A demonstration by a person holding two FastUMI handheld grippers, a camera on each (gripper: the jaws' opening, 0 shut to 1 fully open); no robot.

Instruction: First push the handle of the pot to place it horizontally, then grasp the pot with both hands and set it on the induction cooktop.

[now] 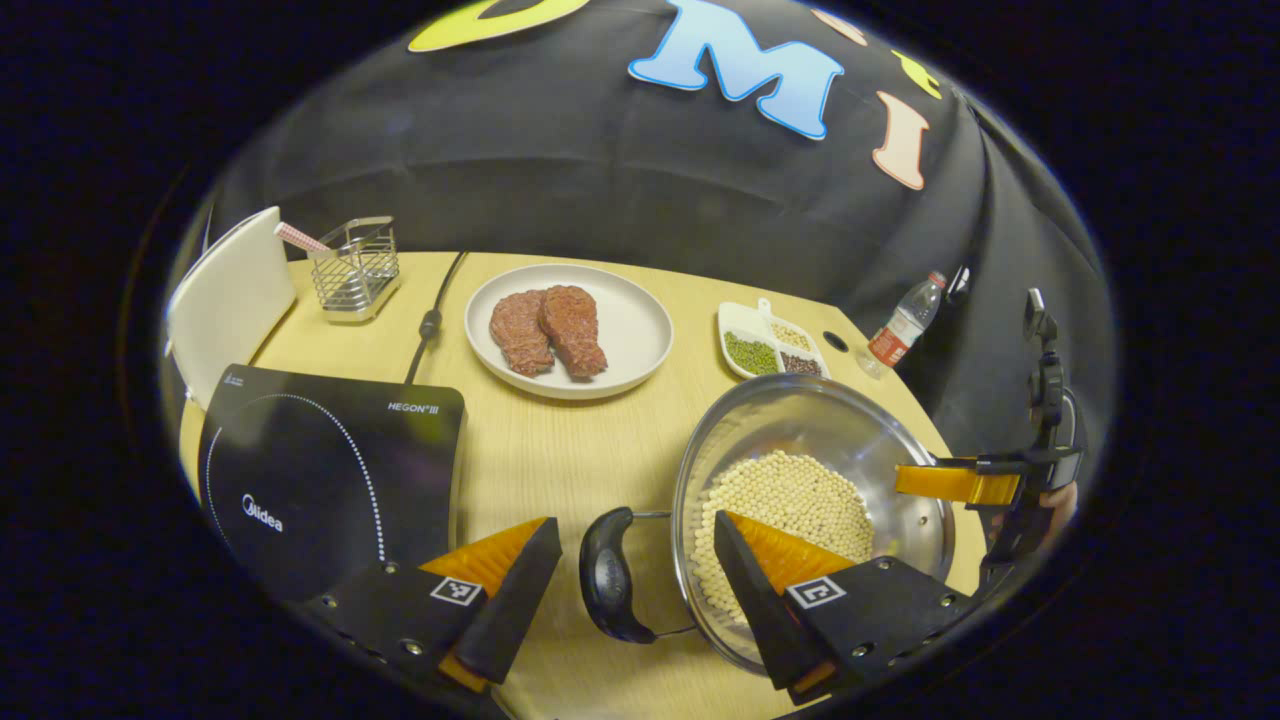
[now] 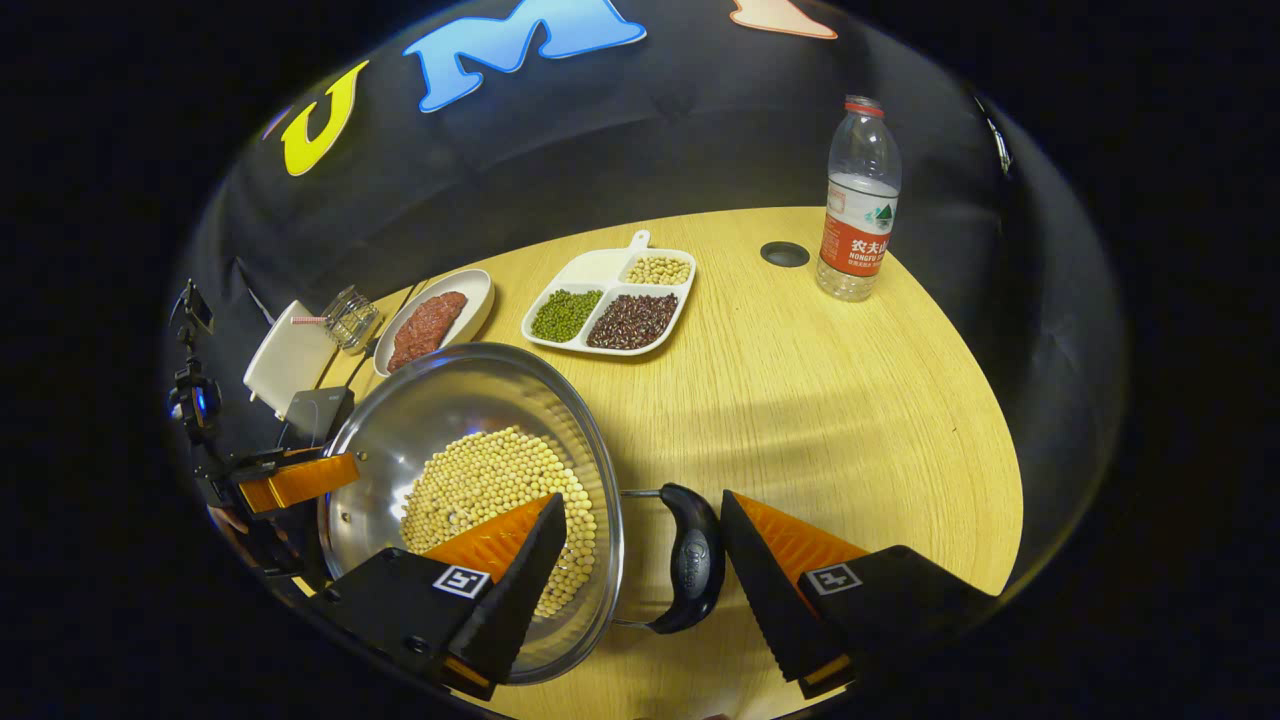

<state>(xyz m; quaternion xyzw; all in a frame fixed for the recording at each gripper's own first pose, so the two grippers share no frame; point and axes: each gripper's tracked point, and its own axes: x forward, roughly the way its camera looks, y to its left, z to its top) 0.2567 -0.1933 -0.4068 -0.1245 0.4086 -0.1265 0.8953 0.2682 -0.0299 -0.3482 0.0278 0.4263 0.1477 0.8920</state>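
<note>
On the left of the table (image 1: 560,450) lies the black induction cooktop (image 1: 330,470), bare, with a white board (image 1: 230,300) and a wire rack (image 1: 355,268) behind it. Next comes a plate of meat (image 1: 570,330), then a divided dish of beans (image 2: 612,300), and far right a water bottle (image 2: 858,200).

The steel pot (image 1: 810,470), part filled with pale beans, sits on the table to the right of the cooktop and apart from it. Its two black side handles (image 1: 608,575) lie level with the rim, so the handle-pushing step looks done. What remains is closing on both handles, lifting, and carrying the pot over onto the cooktop.

The left gripper (image 1: 630,580) has its jaws spread wide, straddling the handle on the cooktop side; one finger hangs over the beans inside the rim, the other outside, and neither visibly presses the handle. The right gripper (image 2: 640,570) mirrors it at the opposite handle (image 2: 690,560): jaws equally wide, one finger over the beans, one outside, nothing pinched. Both seem poised to close.
</note>
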